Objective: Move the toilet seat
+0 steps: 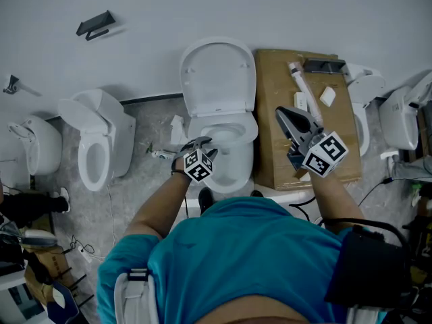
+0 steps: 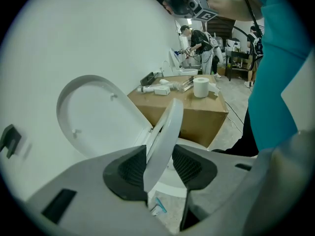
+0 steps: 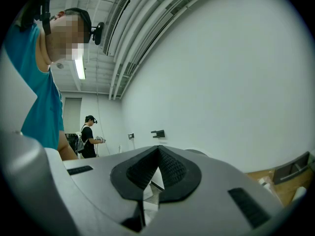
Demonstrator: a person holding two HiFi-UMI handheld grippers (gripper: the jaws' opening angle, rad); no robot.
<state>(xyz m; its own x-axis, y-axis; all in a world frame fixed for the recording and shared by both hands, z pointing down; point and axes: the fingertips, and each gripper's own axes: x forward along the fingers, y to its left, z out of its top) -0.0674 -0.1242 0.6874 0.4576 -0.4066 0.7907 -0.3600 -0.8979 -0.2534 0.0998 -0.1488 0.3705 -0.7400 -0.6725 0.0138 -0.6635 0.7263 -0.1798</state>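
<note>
Teal short-sleeve tee (image 1: 250, 248), lower centre. White strap w/ black buckle (image 1: 137, 276), lower left. Left gripper (image 1: 200, 143) & right gripper (image 1: 282, 113): grey shells, black ribbed pads (image 2: 129, 170). Each has a white cube (image 1: 325, 154) w/ black square markers. Thin black cable (image 1: 364, 223), lower right.

No word, brand, number or sign can be read in any view. The marker cube (image 1: 198, 165) on the left gripper (image 1: 201, 144) and the marker cube (image 1: 325, 154) on the right gripper (image 1: 282, 113) bear only black-and-white square patterns, not letters. Any print on the cardboard box (image 1: 277, 79) is too small to make out.
</note>
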